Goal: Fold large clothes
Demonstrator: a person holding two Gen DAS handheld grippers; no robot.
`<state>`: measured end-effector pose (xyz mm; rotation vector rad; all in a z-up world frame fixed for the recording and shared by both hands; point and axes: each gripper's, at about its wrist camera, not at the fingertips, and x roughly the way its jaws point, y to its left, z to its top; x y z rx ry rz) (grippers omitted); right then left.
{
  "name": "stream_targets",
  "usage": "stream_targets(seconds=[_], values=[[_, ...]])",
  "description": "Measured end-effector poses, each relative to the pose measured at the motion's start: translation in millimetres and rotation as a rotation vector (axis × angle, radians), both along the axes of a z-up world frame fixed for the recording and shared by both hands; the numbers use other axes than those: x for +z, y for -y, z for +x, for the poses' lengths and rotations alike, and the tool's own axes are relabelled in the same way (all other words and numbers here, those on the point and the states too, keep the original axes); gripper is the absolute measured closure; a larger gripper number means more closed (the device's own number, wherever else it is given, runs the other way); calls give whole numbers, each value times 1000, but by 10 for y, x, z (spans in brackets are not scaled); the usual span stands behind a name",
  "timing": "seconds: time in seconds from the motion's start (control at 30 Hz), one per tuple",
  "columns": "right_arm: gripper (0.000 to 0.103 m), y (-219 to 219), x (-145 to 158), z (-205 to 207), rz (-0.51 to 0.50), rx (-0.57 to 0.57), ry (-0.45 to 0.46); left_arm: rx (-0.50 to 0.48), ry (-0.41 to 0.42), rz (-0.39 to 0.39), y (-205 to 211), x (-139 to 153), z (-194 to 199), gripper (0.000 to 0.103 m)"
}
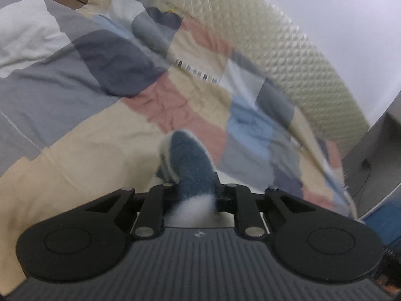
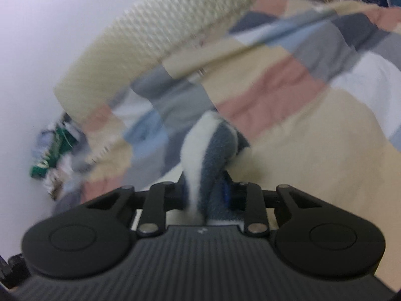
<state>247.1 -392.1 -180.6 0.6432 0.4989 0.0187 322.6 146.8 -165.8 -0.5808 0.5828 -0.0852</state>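
- Fleece garment, fuzzy teal-blue with white edging [image 1: 190, 165], sits right inside both pairs of jaws, so neither hand has any reaching left to do; each already has its own bunch of the cloth.
- Left gripper [image 1: 194, 188] has its jaws closed down on a thick fold of that fleece, which bulges forward and upward out of the pinch in the left wrist view.
- Right gripper [image 2: 205, 190] is likewise clamped on a fold [image 2: 213, 145], its white trim running along the bunch away from the camera.
- How the garment runs between the two grips lies outside both views, so I cannot tell its long axis.
- Beyond the fleece, a patchwork bed cover in cream, pink, grey and blue [image 1: 175, 105] spreads over the bed below.
- Farthest off, a cream quilted headboard [image 1: 288, 57] stands against the white wall.
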Motion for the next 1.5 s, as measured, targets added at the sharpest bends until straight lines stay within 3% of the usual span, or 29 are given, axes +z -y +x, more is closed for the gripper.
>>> stream_targets(seconds=[0.13,0.33,0.43,0.5,0.63,0.7,0.8,0.93,1.03,1.13,1.23,1.33,1.4,1.5], values=[[74,20,-134,117,-28,-16,-45,-3,-13,47,44,-110,135,85],[69,65,-501,325,-34,-35,-165,2,-100,104,78,-388,345,82],[67,45,-538,290,-16,-43,-171,8,-110,77,50,-400,315,79],[64,85,-527,240,49,-68,-173,19,-105,49,13,-345,271,76],[58,90,-422,70,99,-103,-167,114,-70,121,16,-96,22,42],[57,77,-326,-63,97,-121,-158,111,-35,128,10,45,-114,41],[55,88,-218,-287,147,-144,-129,93,-36,85,54,166,-317,40],[38,49,-89,-568,222,-135,-74,68,-45,21,237,213,-679,33],[36,4,14,-665,290,-74,-39,7,-74,-81,360,195,-822,32],[26,-121,64,-706,315,-30,-32,-13,-106,-174,468,138,-883,21],[17,-294,-18,-697,386,20,-54,-23,-151,-222,563,10,-909,19],[16,-479,-199,-637,473,69,-123,-14,-217,-284,586,-153,-863,13],[17,-583,-372,-558,542,105,-185,-23,-252,-371,550,-308,-794,13],[17,-658,-605,-467,605,98,-249,6,-265,-429,482,-480,-695,13]])
